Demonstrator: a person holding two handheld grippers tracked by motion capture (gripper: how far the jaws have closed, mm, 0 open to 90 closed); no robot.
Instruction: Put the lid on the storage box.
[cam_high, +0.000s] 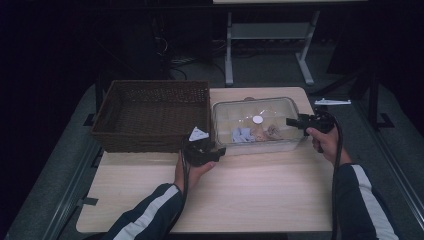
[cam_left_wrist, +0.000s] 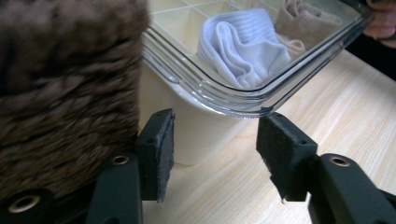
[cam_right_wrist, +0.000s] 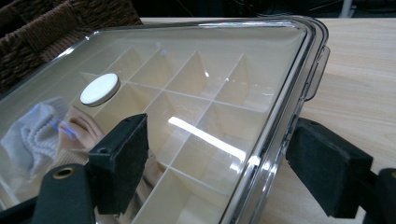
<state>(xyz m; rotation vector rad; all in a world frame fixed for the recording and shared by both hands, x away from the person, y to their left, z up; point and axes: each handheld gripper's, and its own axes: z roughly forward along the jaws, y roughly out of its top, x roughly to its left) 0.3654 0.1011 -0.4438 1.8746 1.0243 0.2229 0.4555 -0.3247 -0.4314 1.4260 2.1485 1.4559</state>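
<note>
Clear plastic lidded box (cam_high: 260, 107) with cream dividers inside, resting on pale wooden table (cam_high: 250, 185), long axis running left to right, just right of dark brown woven wicker basket (cam_high: 150, 112). Flanked at both short ends. Right gripper (cam_high: 291, 121) level at the right-hand rim, jaws spread astride the lid edge, one pad over the lid, one outside, pads apart from it. Left gripper (cam_left_wrist: 212, 154) at the near left corner, jaws spread, corner just ahead, seemingly not yet touched. Inside: white folded sock (cam_left_wrist: 243, 46), beige sock (cam_left_wrist: 303, 21). Small white round disc (cam_right_wrist: 99, 88) on the lid.
</note>
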